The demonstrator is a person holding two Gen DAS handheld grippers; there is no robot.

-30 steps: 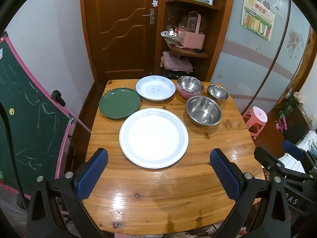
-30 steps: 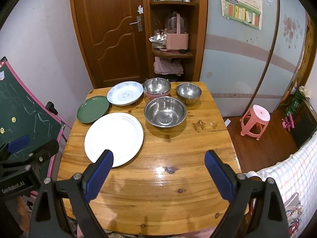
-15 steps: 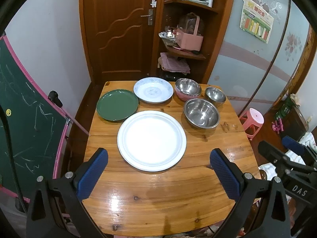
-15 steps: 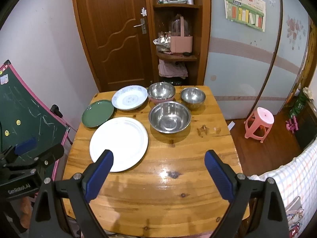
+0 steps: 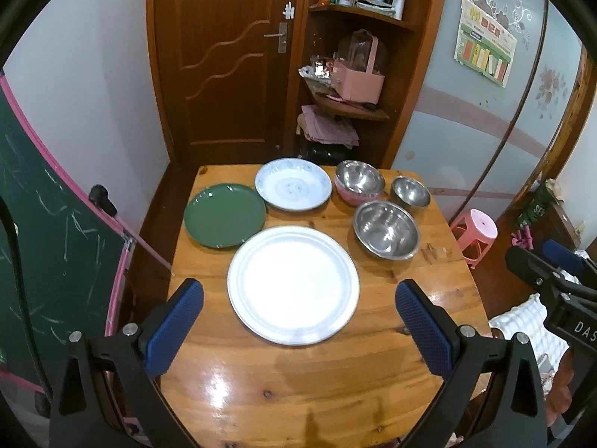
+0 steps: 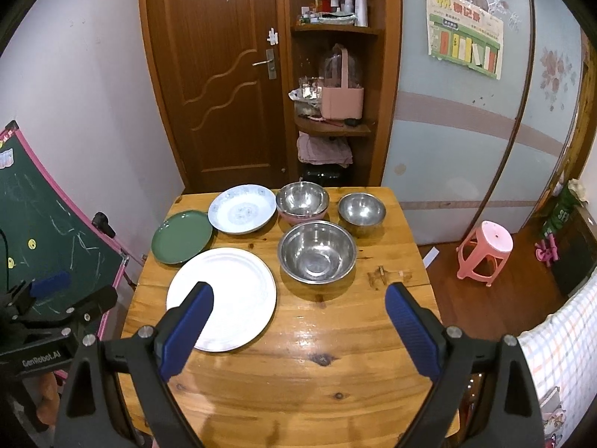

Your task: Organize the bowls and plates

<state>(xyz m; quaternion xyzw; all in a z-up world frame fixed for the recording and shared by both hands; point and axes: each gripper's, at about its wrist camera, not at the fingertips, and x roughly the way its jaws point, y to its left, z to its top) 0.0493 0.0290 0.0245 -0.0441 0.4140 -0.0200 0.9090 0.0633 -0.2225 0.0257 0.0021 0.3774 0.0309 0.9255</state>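
Glossy wood tabletop (image 5: 298, 384), six dishes laid out: big white plate (image 5: 293, 284) nearest, green plate (image 5: 225, 219) just beside its far left edge, blue-patterned plate (image 5: 293, 189) behind. To the right, a large steel bowl (image 5: 386, 229), a small steel bowl (image 5: 410, 193), and a pink-sided steel bowl (image 5: 359, 182). Left gripper (image 5: 298, 321) hovers above the near edge, jaws wide apart, empty. Right gripper (image 6: 300, 332) likewise spread wide, holding nothing.

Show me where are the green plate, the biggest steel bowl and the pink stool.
green plate (image 5: 225, 220), left wrist view, flat centre.
biggest steel bowl (image 6: 317, 252), right wrist view, inner bottom.
pink stool (image 6: 491, 242), right wrist view, seat top.
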